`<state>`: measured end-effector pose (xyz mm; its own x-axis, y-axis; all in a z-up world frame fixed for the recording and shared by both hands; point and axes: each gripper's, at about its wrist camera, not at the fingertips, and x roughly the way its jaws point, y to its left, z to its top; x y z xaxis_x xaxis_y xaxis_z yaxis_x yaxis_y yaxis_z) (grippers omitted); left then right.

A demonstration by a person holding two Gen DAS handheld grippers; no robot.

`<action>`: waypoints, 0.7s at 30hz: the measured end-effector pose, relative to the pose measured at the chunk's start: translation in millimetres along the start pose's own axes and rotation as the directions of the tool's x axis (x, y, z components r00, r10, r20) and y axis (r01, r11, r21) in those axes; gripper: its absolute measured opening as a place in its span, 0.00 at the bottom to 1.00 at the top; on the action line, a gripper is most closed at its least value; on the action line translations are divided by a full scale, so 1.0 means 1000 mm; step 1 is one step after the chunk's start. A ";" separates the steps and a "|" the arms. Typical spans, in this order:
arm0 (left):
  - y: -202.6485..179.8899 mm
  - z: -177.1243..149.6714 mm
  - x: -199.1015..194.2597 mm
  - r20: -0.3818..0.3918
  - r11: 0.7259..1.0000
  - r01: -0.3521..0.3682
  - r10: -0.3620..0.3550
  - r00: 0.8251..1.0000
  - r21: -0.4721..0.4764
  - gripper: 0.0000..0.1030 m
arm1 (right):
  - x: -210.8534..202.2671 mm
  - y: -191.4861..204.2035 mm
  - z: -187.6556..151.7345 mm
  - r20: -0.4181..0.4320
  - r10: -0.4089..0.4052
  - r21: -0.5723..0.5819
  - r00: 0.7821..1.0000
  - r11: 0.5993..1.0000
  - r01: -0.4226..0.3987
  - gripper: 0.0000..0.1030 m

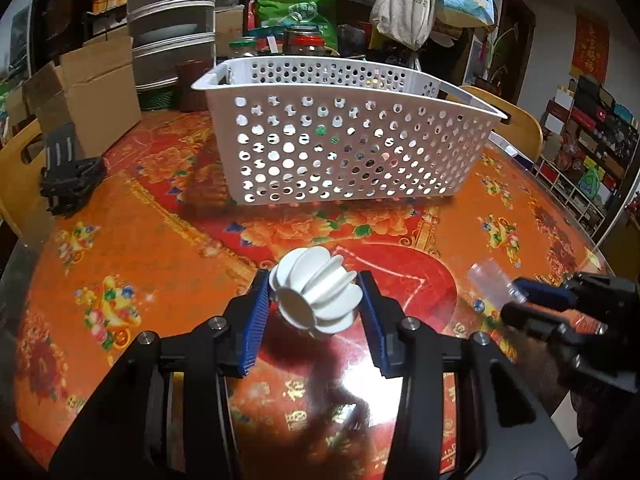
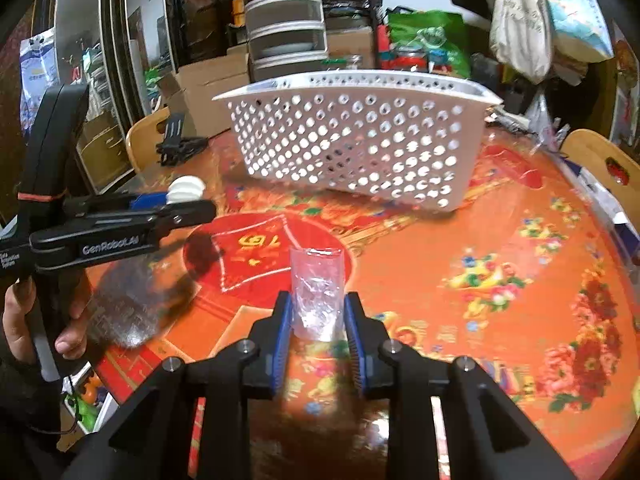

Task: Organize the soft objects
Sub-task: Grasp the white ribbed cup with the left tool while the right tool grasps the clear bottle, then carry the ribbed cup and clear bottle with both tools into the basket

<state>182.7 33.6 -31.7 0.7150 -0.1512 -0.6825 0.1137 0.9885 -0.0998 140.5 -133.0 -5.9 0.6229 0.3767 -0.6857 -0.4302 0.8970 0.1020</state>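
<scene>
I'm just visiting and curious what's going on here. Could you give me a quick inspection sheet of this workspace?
Surface: round table with glossy red-orange floral cover.
Job's things: white ribbed plastic ball; clear crinkly plastic cup; white perforated plastic basket.
Clutter: black folded stand, brown cardboard boxes.
Grippers: left gripper grips the ball; right gripper grips the cup.
Cables: nothing seen.
Surroundings: wooden chairs, hanging bags, crowded shelves.

Red floral tablecloth (image 1: 160, 216), cardboard boxes (image 1: 86, 92), green bag (image 1: 296, 8) (behind jars), hanging tote (image 2: 520, 28), wooden chair (image 2: 600, 168)
</scene>
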 end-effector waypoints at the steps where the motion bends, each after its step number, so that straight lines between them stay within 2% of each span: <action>1: 0.001 -0.001 -0.003 0.005 1.000 -0.003 0.004 1.000 -0.004 0.39 | -0.004 0.000 0.001 0.011 -0.006 0.001 1.000 1.000 0.006 0.24; 10: 0.000 -0.003 -0.029 0.051 1.000 -0.024 0.025 0.998 -0.009 0.39 | -0.041 -0.001 0.006 0.124 -0.070 -0.009 0.990 0.997 0.071 0.24; 21: 0.000 0.012 -0.056 0.094 0.999 -0.044 0.044 0.995 0.003 0.40 | -0.070 -0.002 0.016 0.198 -0.113 -0.025 0.974 0.992 0.120 0.24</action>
<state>151.2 41.7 14.7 0.7812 -0.1077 -0.6150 0.0841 0.9942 -0.0672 107.9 -157.2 53.1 0.7844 0.3116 -0.5363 -0.3685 0.9296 0.0011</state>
